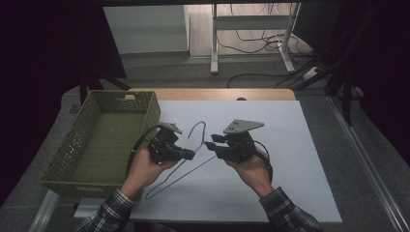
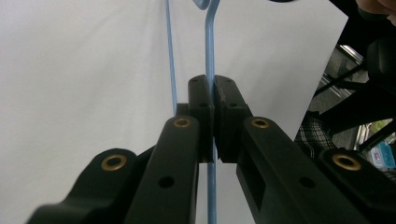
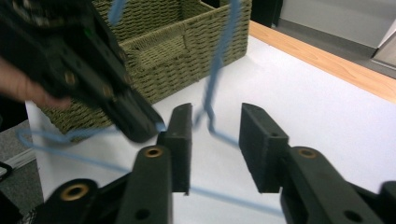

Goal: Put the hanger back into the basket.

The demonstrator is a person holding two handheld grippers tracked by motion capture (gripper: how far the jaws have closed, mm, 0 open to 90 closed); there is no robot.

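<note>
A blue wire hanger (image 1: 186, 172) is held over the white board (image 1: 290, 159), its hook (image 1: 197, 127) pointing away from me. My left gripper (image 1: 191, 154) is shut on the hanger's wire just below the hook; in the left gripper view the jaws (image 2: 213, 88) pinch the blue wire (image 2: 209, 42). My right gripper (image 1: 209, 144) faces it from the right and stands open. In the right gripper view the hanger's twisted neck (image 3: 208, 112) hangs between its spread fingertips (image 3: 215, 122), untouched, and the left gripper (image 3: 93, 79) shows at upper left.
An empty green wicker basket (image 1: 94, 106) stands on the table's left side, close behind the left hand. The wooden table edge (image 1: 217, 94) runs along the back. Beyond it are desk legs and cables (image 1: 251, 43) on the floor.
</note>
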